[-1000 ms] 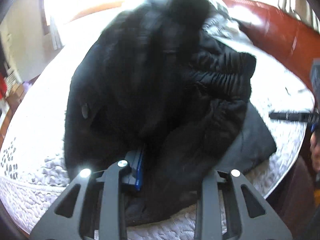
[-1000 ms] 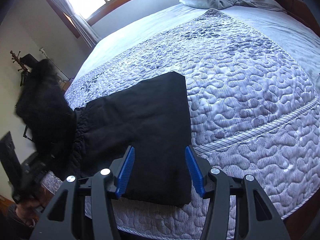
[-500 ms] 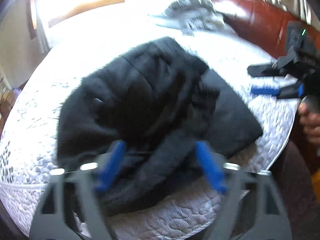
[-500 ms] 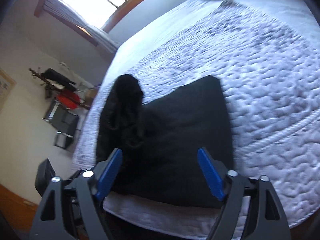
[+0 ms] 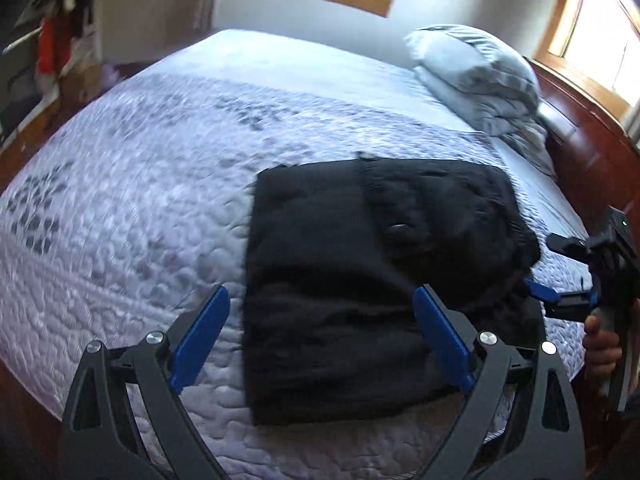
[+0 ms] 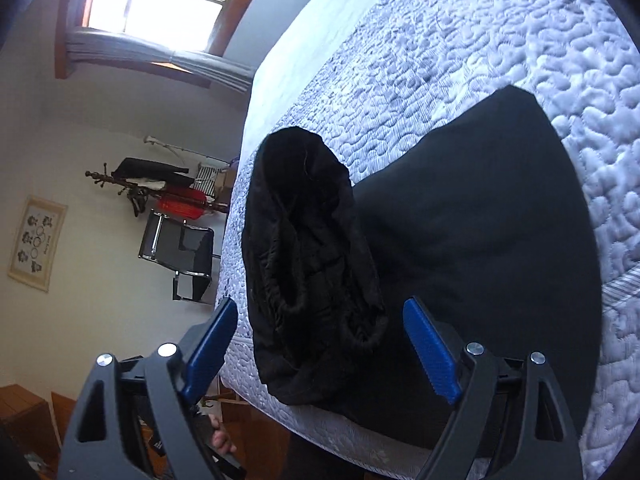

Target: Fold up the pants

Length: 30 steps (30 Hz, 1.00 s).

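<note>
I dropped the pants [image 5: 340, 292] mid-frame, both claws [image 5: 320, 336] [image 6: 320, 348] wide and empty; that loose waistband could've flopped open.

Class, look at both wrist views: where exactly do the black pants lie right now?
The black pants lie folded on the quilted bedspread near the bed's closest edge, ahead of the open left claw, with the pillow beyond them at the headboard end.

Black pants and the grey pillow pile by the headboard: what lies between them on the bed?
Only bare quilt. In the left wrist view, nothing else sits between the black pants and the grey pillow pile.
</note>
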Available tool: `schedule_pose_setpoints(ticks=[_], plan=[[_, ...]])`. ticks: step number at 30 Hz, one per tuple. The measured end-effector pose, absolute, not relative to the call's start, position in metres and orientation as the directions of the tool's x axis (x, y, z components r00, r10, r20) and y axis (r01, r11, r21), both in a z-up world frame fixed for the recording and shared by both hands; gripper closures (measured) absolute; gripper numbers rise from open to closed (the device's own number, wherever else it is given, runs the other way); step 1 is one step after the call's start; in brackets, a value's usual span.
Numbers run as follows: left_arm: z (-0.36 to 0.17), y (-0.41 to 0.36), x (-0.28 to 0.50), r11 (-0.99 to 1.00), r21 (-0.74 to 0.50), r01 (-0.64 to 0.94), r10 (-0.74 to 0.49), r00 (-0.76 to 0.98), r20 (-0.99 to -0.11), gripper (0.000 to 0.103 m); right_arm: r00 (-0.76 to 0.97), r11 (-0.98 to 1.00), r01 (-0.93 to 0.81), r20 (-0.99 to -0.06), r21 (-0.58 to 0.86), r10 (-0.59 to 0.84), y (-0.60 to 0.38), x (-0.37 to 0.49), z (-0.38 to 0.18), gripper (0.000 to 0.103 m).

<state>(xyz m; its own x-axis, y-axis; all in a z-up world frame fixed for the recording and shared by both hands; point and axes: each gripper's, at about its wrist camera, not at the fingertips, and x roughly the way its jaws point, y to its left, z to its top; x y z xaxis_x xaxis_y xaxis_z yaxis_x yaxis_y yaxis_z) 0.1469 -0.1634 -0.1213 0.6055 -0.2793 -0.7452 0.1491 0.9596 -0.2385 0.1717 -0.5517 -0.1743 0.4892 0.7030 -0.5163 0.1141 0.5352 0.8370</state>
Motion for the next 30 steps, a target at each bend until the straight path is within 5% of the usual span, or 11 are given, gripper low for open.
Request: schedule_pose_setpoints(ticks=[22,30], plan=[[-0.163,-0.133,0.165,0.972,-0.232,0.032,-0.221,0.457,-0.862,0.010,0.444,0.491,0.124,-0.490,0.863,0.750,-0.517,0.231,-0.190,0.018],[-0.165,-0.126,0.164,0.972,-0.235,0.016,-0.217,0.447,-0.868,0.010,0.423,0.501,0.080,-0.484,0.862,0.766,-0.506,0.241,-0.190,0.068]])
